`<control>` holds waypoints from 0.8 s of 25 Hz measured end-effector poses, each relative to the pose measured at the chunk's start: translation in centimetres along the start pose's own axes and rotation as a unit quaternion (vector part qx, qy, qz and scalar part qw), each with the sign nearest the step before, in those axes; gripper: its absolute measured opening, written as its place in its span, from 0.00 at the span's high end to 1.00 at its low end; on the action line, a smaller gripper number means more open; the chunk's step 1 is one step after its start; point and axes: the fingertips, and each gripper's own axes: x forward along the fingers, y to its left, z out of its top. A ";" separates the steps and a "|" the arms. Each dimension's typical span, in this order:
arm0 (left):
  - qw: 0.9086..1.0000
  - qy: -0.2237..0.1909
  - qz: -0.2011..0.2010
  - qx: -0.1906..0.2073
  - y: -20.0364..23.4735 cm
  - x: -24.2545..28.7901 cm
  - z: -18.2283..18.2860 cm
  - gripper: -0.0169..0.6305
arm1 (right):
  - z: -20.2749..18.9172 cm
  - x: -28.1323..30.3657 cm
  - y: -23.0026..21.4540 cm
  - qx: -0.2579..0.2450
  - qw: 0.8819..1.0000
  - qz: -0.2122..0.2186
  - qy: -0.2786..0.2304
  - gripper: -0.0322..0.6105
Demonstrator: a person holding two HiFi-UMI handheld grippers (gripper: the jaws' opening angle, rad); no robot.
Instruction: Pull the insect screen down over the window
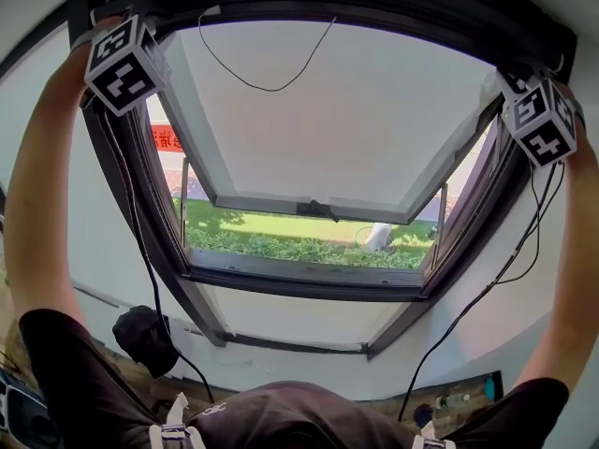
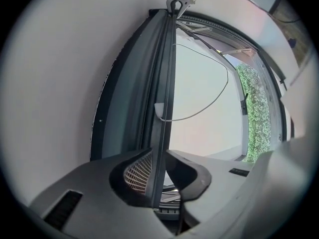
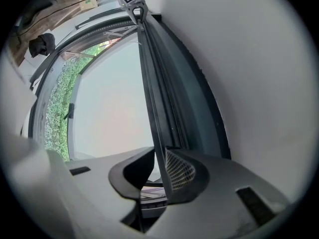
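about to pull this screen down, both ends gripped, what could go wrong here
The thin screen bar could slip from the left gripper or right gripper. Pulling one end faster may tilt it and jam it in the window frame. The loose cord hanging from it could snag.

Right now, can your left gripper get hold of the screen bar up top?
Looks like yes: the left gripper has the screen bar pinched between its fingers, with nothing in the way.

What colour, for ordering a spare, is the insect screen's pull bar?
Dark grey pull bar; left gripper view shows it best.
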 end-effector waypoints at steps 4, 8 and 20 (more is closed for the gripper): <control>1.000 0.006 -0.003 0.008 0.2 0.0 -0.1 0.83 | 0.1 0.5 -0.2 -0.001 1.000 0.002 0.005 0.84; 1.000 0.012 -0.016 0.007 0.0 0.6 -0.2 0.83 | 0.4 1.1 -0.4 -0.007 1.000 0.005 0.012 0.85; 0.998 0.028 -0.056 0.009 -1.1 1.8 -0.5 0.88 | 0.7 1.9 -0.1 -0.043 0.999 -0.020 0.025 0.89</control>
